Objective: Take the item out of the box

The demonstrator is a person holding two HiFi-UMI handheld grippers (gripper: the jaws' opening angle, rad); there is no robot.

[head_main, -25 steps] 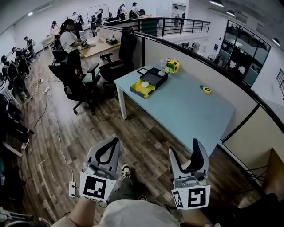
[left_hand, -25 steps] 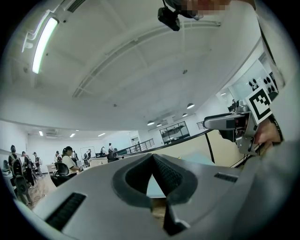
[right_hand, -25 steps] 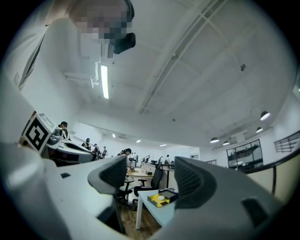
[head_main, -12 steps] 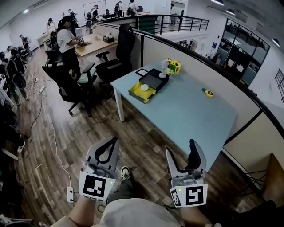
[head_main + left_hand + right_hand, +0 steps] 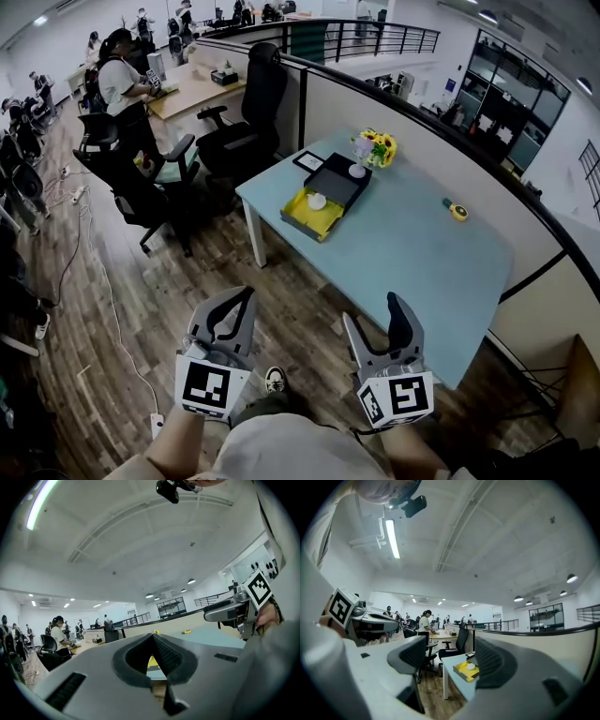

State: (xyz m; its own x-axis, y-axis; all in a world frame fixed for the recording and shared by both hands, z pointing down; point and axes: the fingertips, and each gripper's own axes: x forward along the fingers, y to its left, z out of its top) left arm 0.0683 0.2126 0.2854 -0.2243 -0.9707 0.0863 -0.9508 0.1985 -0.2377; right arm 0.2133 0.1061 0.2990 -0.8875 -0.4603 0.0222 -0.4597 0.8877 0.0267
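Note:
A yellow open box [image 5: 314, 214] lies on the light blue table [image 5: 403, 248] near its far left corner, with a small white item [image 5: 318, 201] inside. Beside it sits a black box part [image 5: 339, 181] carrying another white item [image 5: 357, 171]. Both grippers hover over the wooden floor, well short of the table. My left gripper [image 5: 247, 294] is shut with nothing in it, its tips meeting [image 5: 152, 637]. My right gripper [image 5: 373, 319] stands open and empty. Between its jaws the right gripper view [image 5: 452, 660] shows the yellow box [image 5: 465, 671] far off.
Yellow flowers [image 5: 377, 147] and a yellow tape measure [image 5: 457, 211] are on the table. A beige partition [image 5: 422, 141] runs behind it. Black office chairs [image 5: 246, 117] and a standing person [image 5: 117, 84] are to the left. A cable [image 5: 103, 281] trails across the floor.
The view has advanced toward the table, which now sits a little nearer and further right. Both grippers keep their pose, left shut, right open.

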